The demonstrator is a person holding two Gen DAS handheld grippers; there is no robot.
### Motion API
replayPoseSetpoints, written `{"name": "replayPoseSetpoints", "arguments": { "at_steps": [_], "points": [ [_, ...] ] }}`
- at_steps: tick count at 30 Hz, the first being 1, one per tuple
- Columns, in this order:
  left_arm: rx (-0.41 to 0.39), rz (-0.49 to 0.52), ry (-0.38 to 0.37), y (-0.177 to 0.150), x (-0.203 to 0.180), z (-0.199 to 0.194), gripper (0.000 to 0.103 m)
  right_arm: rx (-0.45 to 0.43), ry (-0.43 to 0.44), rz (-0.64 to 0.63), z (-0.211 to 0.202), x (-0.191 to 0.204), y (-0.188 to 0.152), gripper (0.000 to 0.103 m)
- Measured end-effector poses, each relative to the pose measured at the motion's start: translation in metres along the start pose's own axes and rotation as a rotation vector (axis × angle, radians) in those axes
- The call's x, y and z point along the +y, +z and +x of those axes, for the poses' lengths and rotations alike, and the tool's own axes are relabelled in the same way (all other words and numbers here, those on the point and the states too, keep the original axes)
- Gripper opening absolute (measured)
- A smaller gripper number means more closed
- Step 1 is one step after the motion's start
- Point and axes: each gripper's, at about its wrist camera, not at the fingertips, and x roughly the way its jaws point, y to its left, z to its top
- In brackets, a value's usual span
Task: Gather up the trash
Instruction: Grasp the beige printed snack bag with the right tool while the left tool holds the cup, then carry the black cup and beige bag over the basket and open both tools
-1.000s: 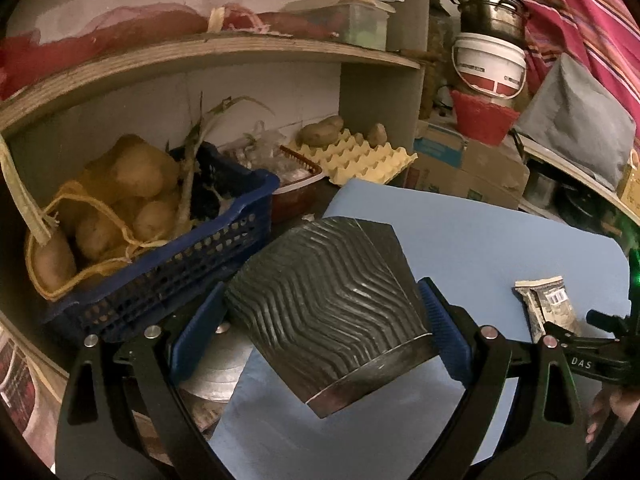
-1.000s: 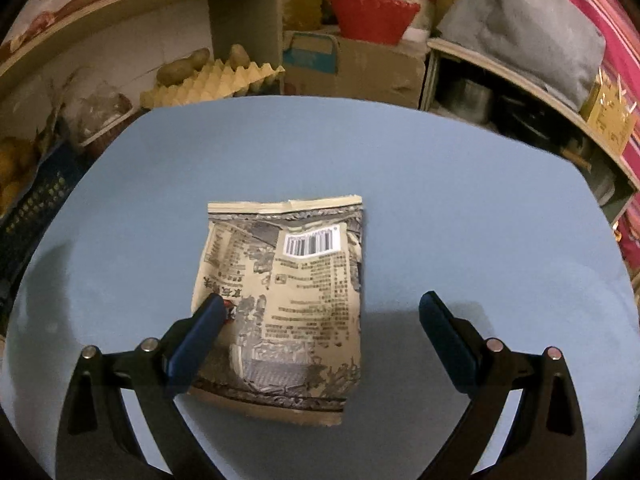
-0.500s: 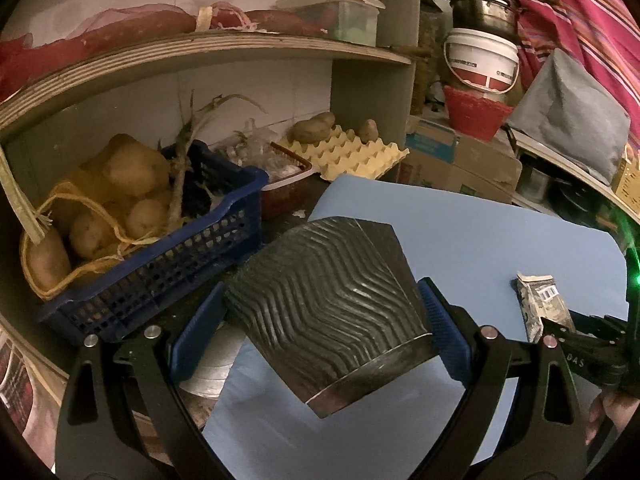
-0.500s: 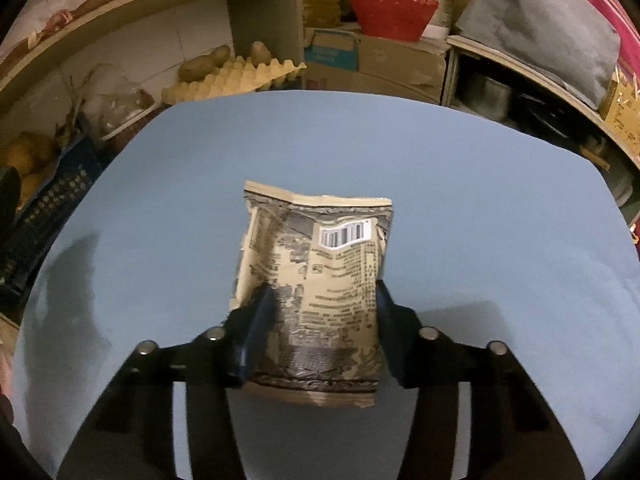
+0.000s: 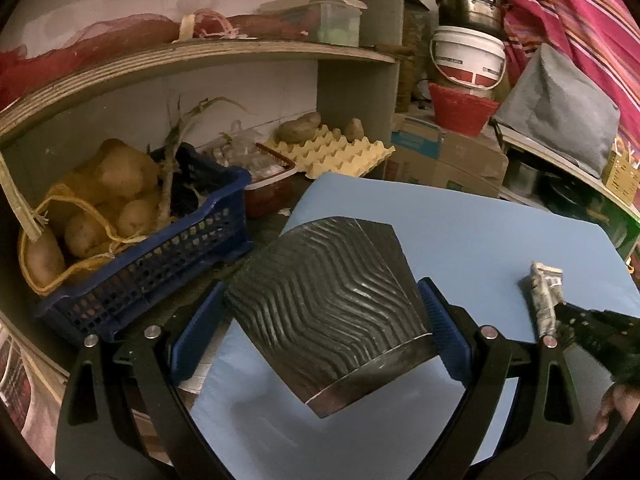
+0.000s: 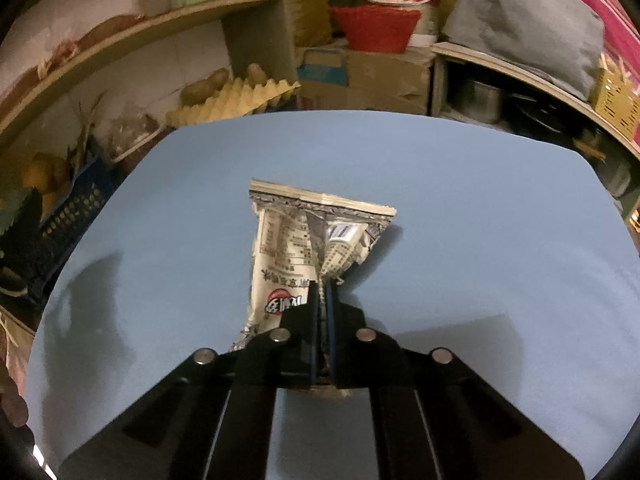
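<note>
Pinching the snack wrapper (image 6: 304, 248) at mid-bench, the right claw (image 6: 322, 300) has gone from spread to pressed together, crumpling it; pickup looks secured. Left claw (image 5: 320, 320) still clamps the ribbed black bin (image 5: 324, 308) over the bench's (image 6: 480, 200) left edge, ready for the drop

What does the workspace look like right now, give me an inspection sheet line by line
Surface: blue mat, bare apart from the wrapper.
Job's things: snack wrapper pinched at its near end, crumpled; dark ribbed bin held tilted over the mat's near left corner.
Clutter: blue crate of netted potatoes, yellow egg tray with potatoes, red tub, white bucket, cardboard boxes.
Grippers: right claw shut on the wrapper; left claw clamped on the bin's sides.
Cables: nothing seen.
Surroundings: wooden shelving, grey cover, striped pink cloth.
</note>
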Motion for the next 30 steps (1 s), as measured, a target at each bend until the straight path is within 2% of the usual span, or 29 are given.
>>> {"name": "replayPoseSetpoints", "arguments": {
  "at_steps": [7, 14, 21, 30],
  "points": [
    [-0.005, 0.039, -0.029, -0.007, -0.026, -0.009, 0.091, -0.035, -0.029, 0.036, -0.033, -0.046, -0.010, 0.004],
    [0.011, 0.041, -0.103, -0.010, -0.062, -0.015, 0.091, -0.062, -0.079, 0.079, -0.073, -0.112, -0.024, 0.004],
    [0.021, 0.095, -0.157, -0.021, -0.124, -0.028, 0.091, -0.096, -0.141, 0.112, -0.116, -0.176, -0.041, 0.004],
    [-0.010, 0.133, -0.213, -0.032, -0.192, -0.070, 0.091, -0.152, -0.215, 0.207, -0.179, -0.275, -0.070, 0.004]
  ]
}}
